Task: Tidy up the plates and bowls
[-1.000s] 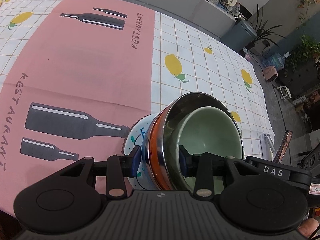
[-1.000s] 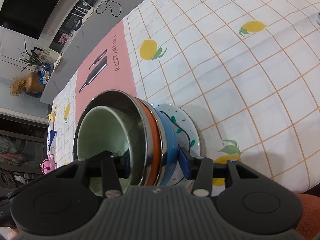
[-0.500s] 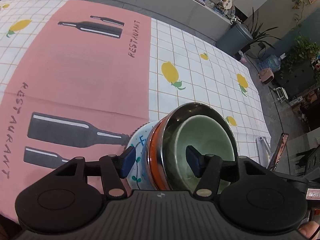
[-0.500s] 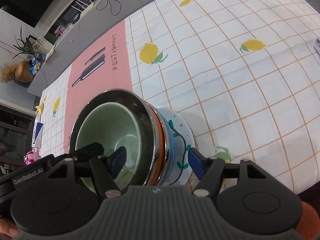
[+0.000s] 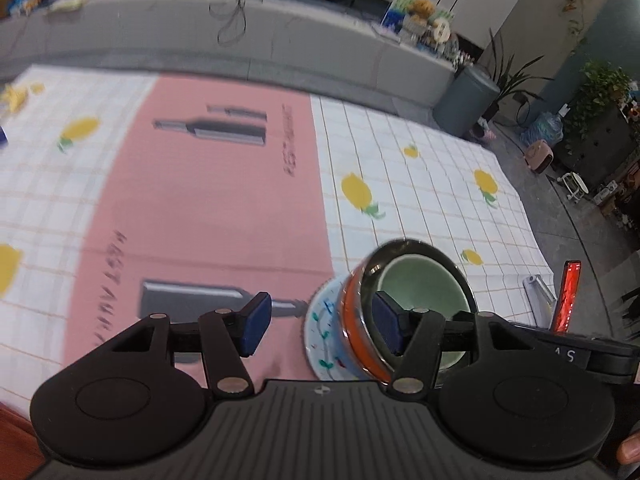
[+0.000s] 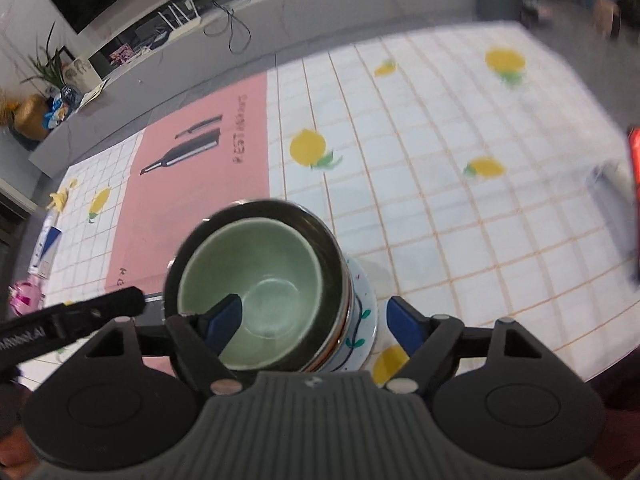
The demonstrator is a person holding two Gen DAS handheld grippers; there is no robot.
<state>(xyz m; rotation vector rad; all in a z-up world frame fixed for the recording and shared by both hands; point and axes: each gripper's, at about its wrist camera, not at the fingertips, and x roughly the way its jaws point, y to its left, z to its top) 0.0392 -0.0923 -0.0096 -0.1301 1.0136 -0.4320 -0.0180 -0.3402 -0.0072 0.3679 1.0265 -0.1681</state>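
A tablecloth point(image 6: 460, 208) of lemons and a pink panel covers the table — a patterned plate point(image 6: 366, 312) sits on it.

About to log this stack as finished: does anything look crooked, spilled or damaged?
Nothing stands out. The green bowl sits nested in the steel bowl, on the patterned plate on the tablecloth. No spill or chip shows.

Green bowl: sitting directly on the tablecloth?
No. The green bowl is nested inside the steel bowl, stacked on a patterned plate.
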